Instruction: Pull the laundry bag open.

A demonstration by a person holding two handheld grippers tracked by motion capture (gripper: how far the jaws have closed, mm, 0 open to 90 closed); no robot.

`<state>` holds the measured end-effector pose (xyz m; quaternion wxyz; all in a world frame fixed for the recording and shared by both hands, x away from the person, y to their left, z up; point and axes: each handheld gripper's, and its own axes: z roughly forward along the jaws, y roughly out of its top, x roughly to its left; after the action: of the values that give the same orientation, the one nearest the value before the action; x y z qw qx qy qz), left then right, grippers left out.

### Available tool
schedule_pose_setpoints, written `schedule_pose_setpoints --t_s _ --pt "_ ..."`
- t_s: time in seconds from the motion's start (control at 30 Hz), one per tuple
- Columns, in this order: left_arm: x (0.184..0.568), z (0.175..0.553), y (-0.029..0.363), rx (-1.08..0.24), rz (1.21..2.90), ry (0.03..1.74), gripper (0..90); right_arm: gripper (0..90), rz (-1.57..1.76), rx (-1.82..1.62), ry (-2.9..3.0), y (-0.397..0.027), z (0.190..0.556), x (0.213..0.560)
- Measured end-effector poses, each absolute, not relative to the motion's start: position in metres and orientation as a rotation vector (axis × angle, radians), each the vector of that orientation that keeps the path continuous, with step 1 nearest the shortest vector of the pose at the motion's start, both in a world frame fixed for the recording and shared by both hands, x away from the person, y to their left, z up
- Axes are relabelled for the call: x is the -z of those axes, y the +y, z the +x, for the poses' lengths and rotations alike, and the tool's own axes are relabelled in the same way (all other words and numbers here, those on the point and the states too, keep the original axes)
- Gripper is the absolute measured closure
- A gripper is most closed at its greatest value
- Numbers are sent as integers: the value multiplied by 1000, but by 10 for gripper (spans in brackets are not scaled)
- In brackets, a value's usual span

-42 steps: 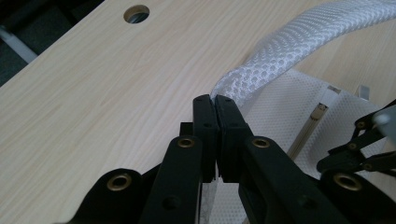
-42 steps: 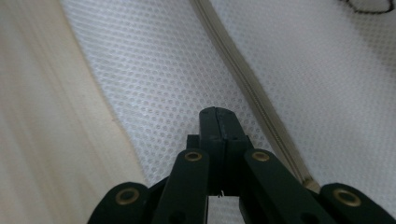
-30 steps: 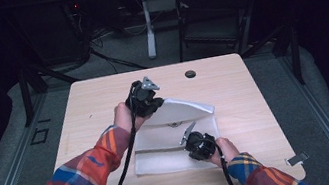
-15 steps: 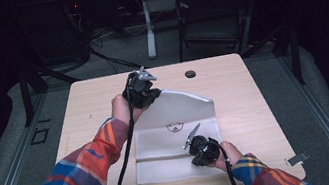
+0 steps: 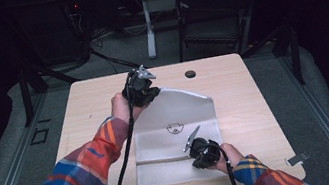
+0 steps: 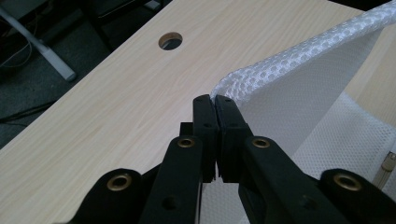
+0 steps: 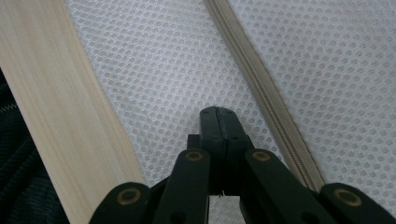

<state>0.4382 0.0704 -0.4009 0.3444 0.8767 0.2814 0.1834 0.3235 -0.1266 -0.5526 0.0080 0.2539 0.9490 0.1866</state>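
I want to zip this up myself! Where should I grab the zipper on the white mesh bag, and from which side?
Probably best at the beige zipper strip's end, where a pull tab would sit; no tab is visible here. It lies flat across the white mesh laundry bag near its front edge, so come straight down from above and pinch across the strip. The shut right gripper is poised beside it.

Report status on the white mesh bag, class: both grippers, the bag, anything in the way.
Left gripper shut on mesh bag far corner, lifted. Right gripper shut, down on the bag beside zipper. Table around it bare.
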Motion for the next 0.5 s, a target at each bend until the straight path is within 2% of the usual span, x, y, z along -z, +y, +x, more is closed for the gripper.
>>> schedule_pose_setpoints --t_s 0.5 --pt "398 442 71 -489 2266 743 882 900 759 -532 3011 -126 312 550"
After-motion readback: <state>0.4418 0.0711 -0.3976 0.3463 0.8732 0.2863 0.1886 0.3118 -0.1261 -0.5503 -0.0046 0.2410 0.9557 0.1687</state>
